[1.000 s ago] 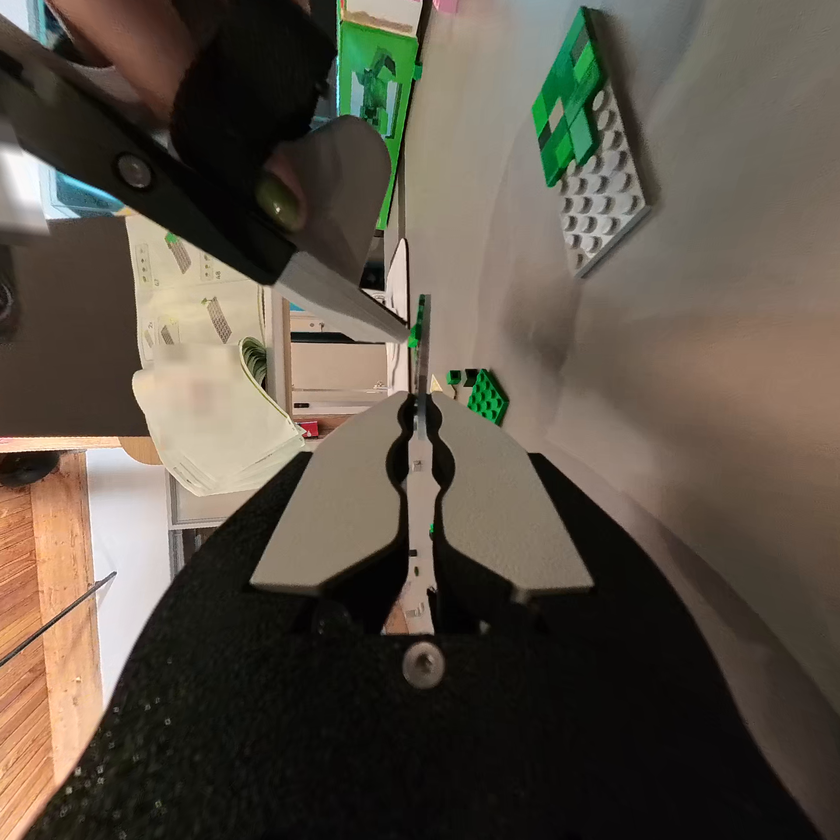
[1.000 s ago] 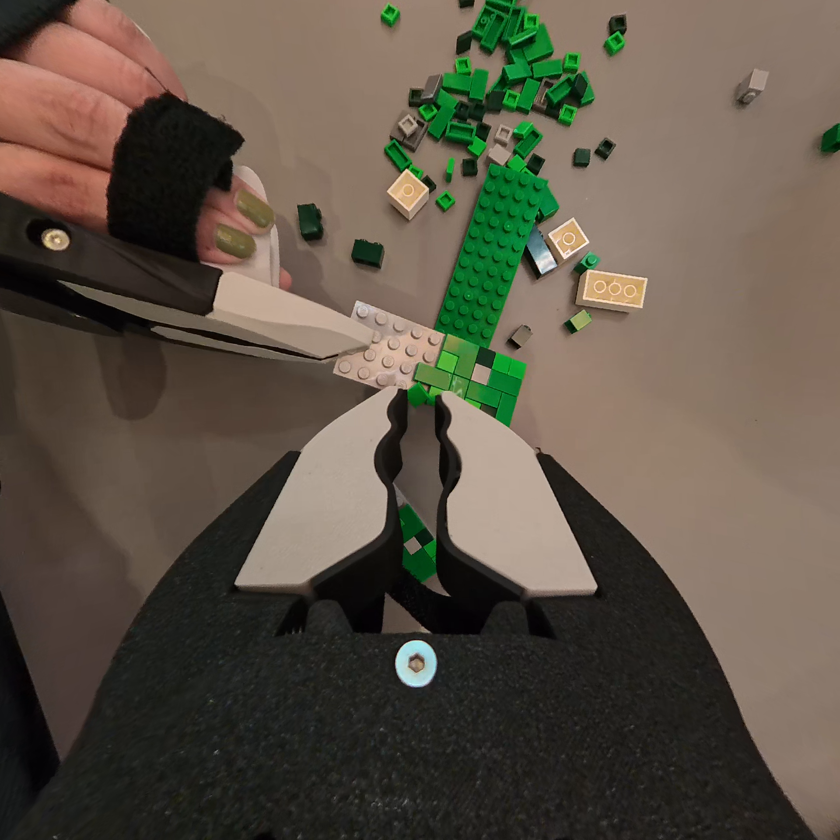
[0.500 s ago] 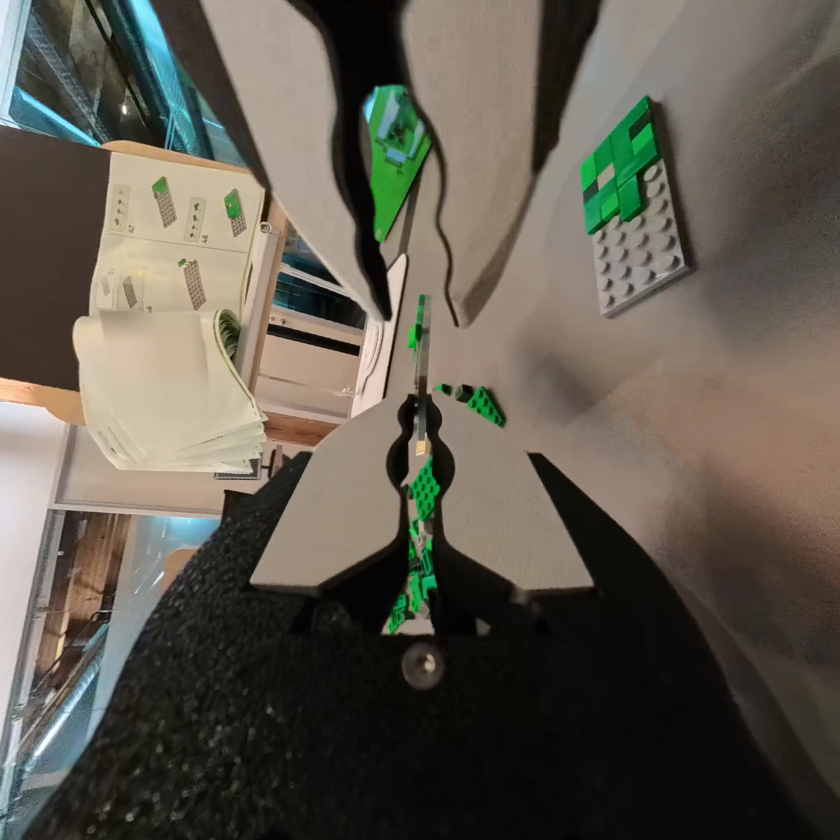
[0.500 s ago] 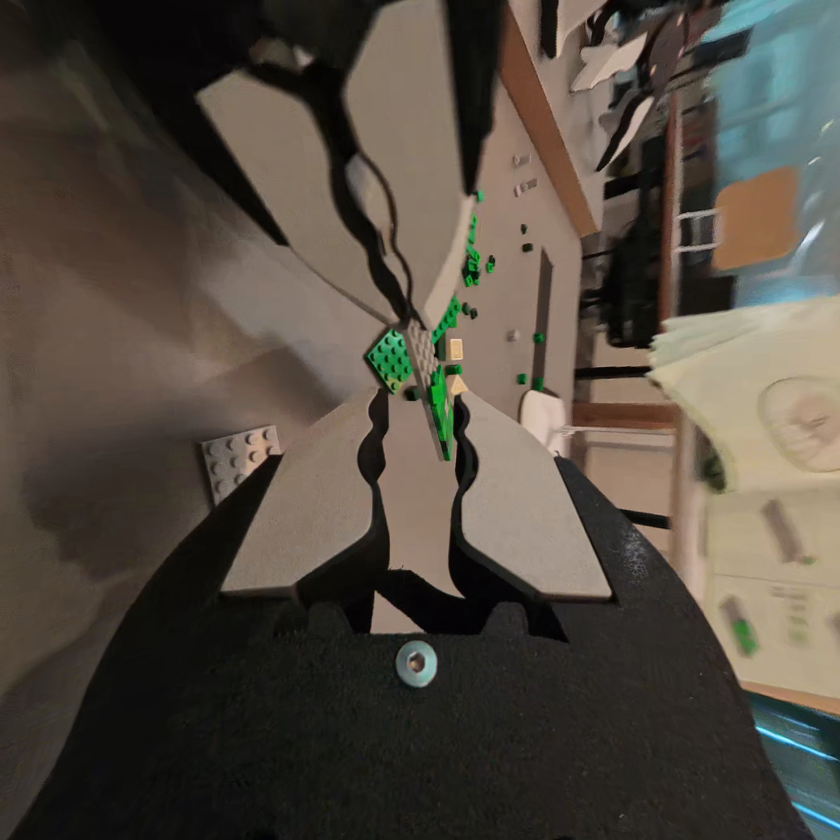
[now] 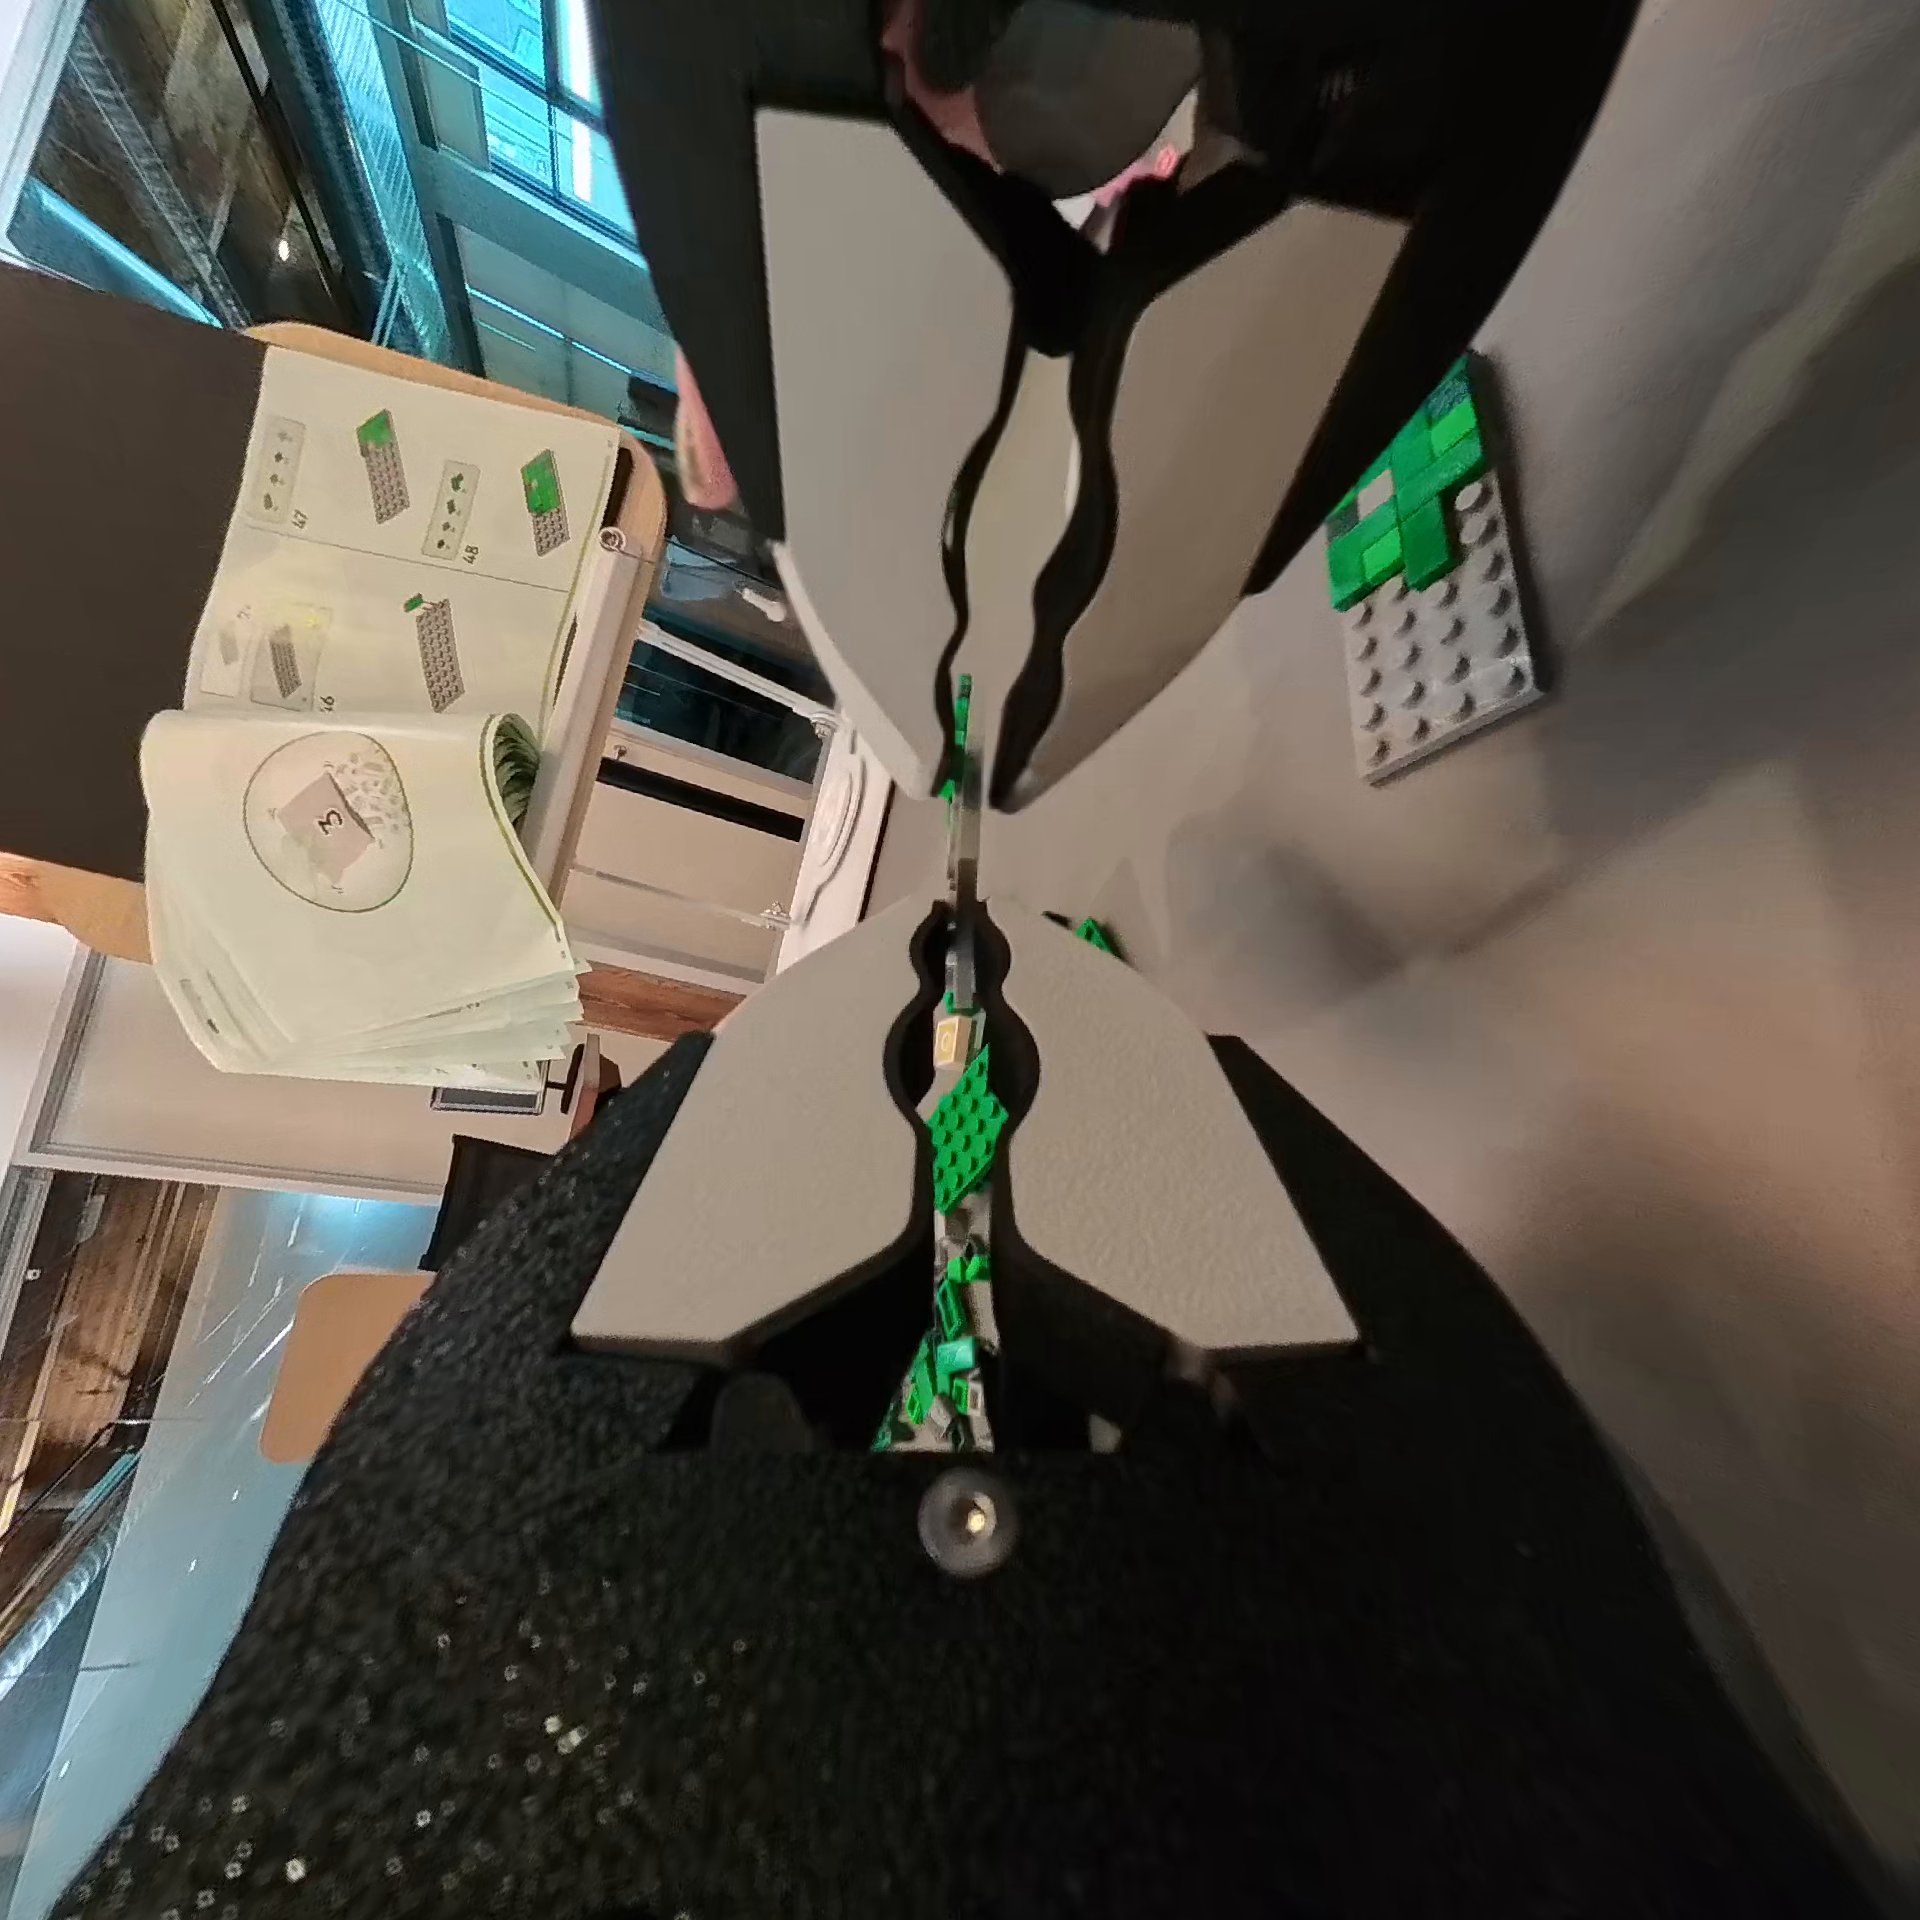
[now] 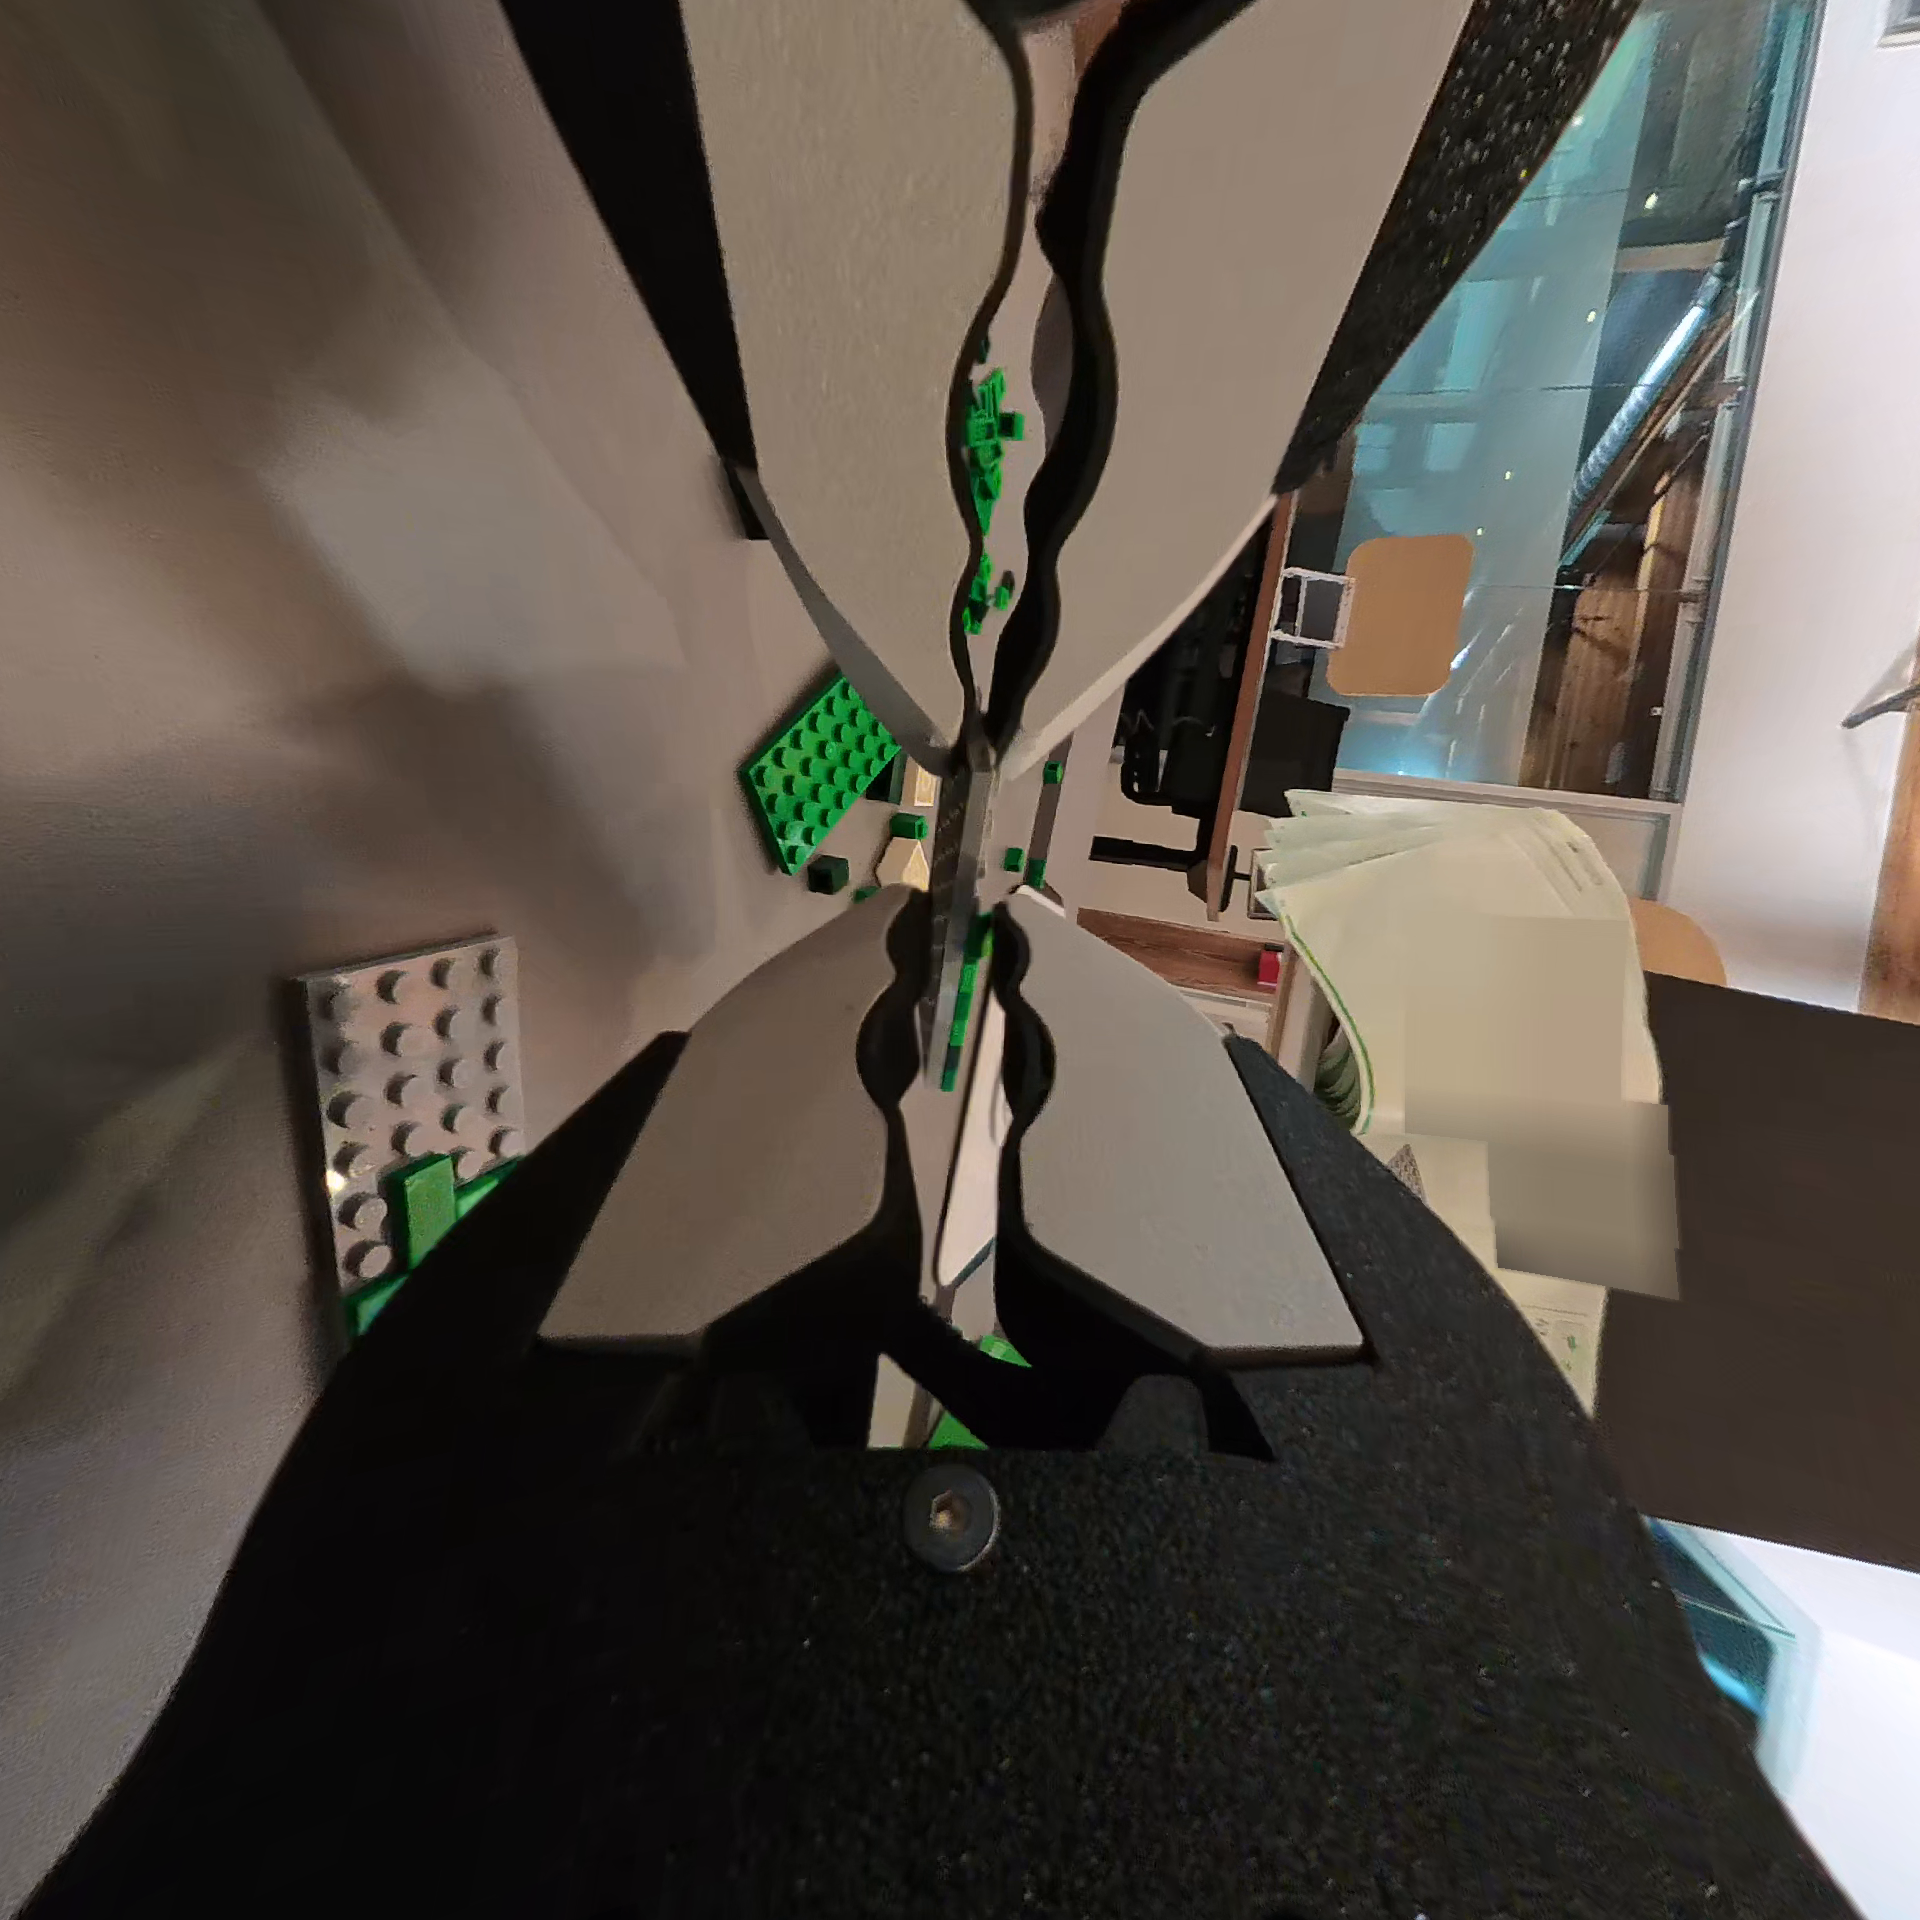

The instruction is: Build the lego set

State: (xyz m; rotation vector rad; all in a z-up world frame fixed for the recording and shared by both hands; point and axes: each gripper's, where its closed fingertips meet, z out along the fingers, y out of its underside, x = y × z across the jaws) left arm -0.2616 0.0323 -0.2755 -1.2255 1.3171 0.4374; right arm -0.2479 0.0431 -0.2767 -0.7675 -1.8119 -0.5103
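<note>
Grey plate (image 5: 964, 844), green tiles on one end, seen edge-on; left gripper (image 5: 964, 920) pinches its 6 o'clock end, right gripper (image 6: 951, 914) clamps the opposite end.

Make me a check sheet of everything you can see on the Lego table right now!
Surface: grey table, seen tilted.
Job's things: grey plate with green tiles, edge-on, held off the table by both tongs; second grey plate part-tiled, lying flat; green plate; open booklet.
Clutter: loose green, grey and tan bricks.
Grippers: left tongs and right tongs each shut on the held plate, facing each other.
Cables: nothing seen.
Surroundings: windows, wooden floor, office furniture.
</note>
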